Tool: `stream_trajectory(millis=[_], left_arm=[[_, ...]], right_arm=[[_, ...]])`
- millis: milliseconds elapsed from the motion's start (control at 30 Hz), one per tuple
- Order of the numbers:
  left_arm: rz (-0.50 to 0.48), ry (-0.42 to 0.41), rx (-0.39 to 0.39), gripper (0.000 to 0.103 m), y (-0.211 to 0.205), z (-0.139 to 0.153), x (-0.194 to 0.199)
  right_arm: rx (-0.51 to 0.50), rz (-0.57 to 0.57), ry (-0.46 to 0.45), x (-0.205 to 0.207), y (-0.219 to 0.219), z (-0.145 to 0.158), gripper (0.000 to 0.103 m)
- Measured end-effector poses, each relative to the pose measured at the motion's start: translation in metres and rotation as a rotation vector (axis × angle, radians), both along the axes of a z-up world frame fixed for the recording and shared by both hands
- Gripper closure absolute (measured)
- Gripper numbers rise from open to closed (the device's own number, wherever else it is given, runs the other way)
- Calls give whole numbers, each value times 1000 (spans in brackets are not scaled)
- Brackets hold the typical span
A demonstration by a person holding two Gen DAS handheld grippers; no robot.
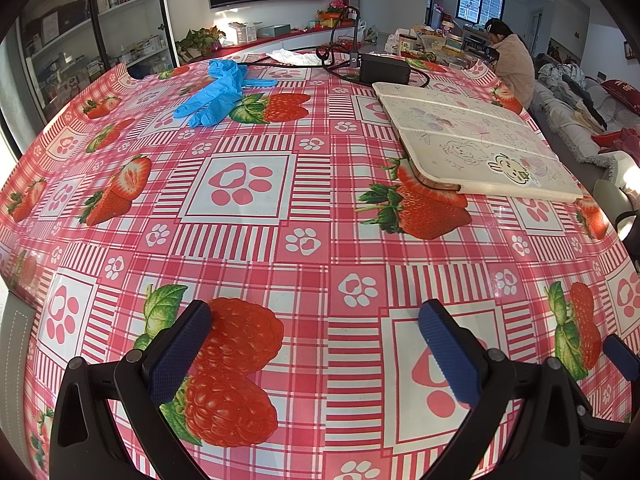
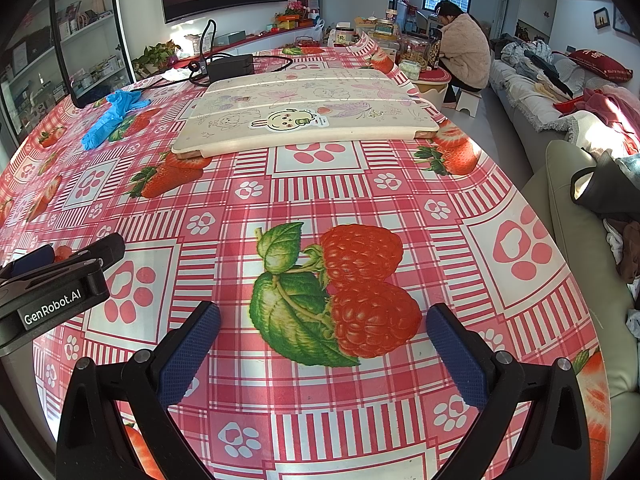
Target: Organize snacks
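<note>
Holding both tools low over the near part of the table, you are keeping each one spread wide with nothing between its blue pads. Your left gripper is hovering over printed raspberries on the pink checked cloth; your right gripper is doing the same over another raspberry print.

No snack is lying on this table in either view. Snack jars and packets are sitting on a second table far off to the right, beside a seated person; the right view is showing them plainly, while the left view is rendering them small and hard to tell apart.

A white folding case with a rabbit sticker is lying flat at the far right. Blue gloves are lying at the far left, well apart from the case. A black adapter with cables is sitting beyond the case.

Only the right view is catching your left gripper's labelled body at its left edge.
</note>
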State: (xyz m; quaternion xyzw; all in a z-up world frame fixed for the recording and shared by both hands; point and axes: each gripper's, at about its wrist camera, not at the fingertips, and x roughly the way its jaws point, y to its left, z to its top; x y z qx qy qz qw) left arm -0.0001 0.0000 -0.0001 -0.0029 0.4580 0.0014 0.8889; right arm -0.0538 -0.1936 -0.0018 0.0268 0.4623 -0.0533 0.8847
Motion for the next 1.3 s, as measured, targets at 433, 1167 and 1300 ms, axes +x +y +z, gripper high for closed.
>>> stream_trajectory(millis=[433, 1167, 1300], left_arm=[[0, 0, 0, 0, 0, 0, 0], [0, 0, 0, 0, 0, 0, 0], [0, 0, 0, 0, 0, 0, 0]], right_arm=[[0, 0, 0, 0, 0, 0, 0], [0, 0, 0, 0, 0, 0, 0], [0, 0, 0, 0, 0, 0, 0]])
